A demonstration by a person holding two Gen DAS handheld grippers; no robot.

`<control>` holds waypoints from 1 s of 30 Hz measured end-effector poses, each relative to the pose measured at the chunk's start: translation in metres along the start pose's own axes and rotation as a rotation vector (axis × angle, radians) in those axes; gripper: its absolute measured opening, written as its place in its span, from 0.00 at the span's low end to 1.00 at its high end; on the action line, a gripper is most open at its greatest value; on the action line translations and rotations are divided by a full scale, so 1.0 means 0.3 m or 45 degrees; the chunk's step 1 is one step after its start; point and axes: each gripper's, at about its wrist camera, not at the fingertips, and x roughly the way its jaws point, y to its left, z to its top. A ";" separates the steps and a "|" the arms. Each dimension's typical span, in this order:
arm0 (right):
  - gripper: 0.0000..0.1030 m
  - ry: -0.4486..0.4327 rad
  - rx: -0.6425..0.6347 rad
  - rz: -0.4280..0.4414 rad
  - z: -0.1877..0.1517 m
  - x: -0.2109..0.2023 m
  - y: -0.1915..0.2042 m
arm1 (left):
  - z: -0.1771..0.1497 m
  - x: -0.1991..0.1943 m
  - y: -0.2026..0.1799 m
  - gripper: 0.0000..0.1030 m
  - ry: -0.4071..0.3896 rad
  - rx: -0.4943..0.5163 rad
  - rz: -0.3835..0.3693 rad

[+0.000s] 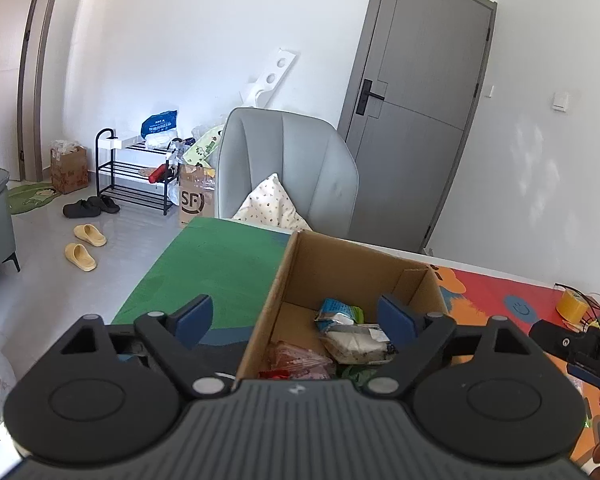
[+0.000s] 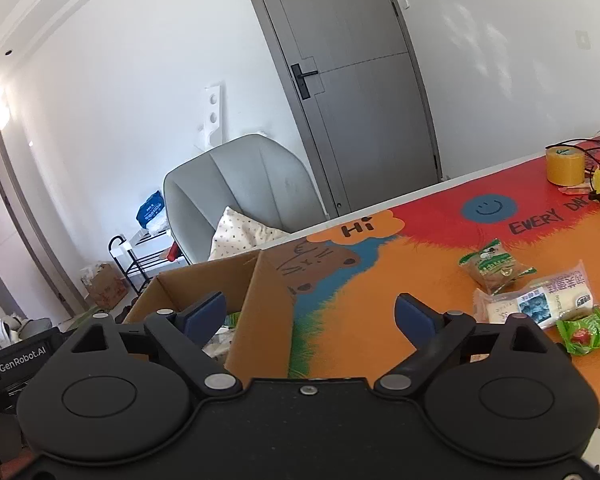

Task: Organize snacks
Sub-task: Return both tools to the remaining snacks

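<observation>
A colourful cartoon-printed table mat (image 1: 220, 268) is covering the table in a white-walled room. In the left wrist view, the left gripper (image 1: 296, 318) is hanging wide and empty over the open brown cardboard box (image 1: 342, 256), where wrapped snacks (image 1: 352, 340) are lying, probably collected there. In the right wrist view, the right gripper (image 2: 310, 320) is spreading wide, empty, straddling the box wall, with loose packets (image 2: 536, 296) waiting on the mat to its right.

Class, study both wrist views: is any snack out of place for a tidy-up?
Yes. Three wrapped snacks lie loose on the colourful table mat, outside the brown cardboard box: a green-and-tan biscuit packet, a white-and-blue wrapped roll and a small green sweet packet.
</observation>
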 end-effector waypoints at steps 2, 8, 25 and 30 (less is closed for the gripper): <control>0.95 0.002 0.011 -0.009 -0.005 -0.012 -0.024 | -0.008 -0.003 -0.025 0.89 0.004 0.015 -0.010; 1.00 0.006 0.038 -0.048 -0.018 -0.049 -0.105 | -0.040 -0.006 -0.106 0.91 0.027 0.054 -0.055; 1.00 -0.032 0.146 -0.192 -0.037 -0.179 -0.356 | -0.124 -0.026 -0.361 0.92 0.085 0.147 -0.222; 1.00 -0.047 0.179 -0.217 -0.040 -0.211 -0.423 | -0.137 -0.036 -0.414 0.92 0.086 0.143 -0.267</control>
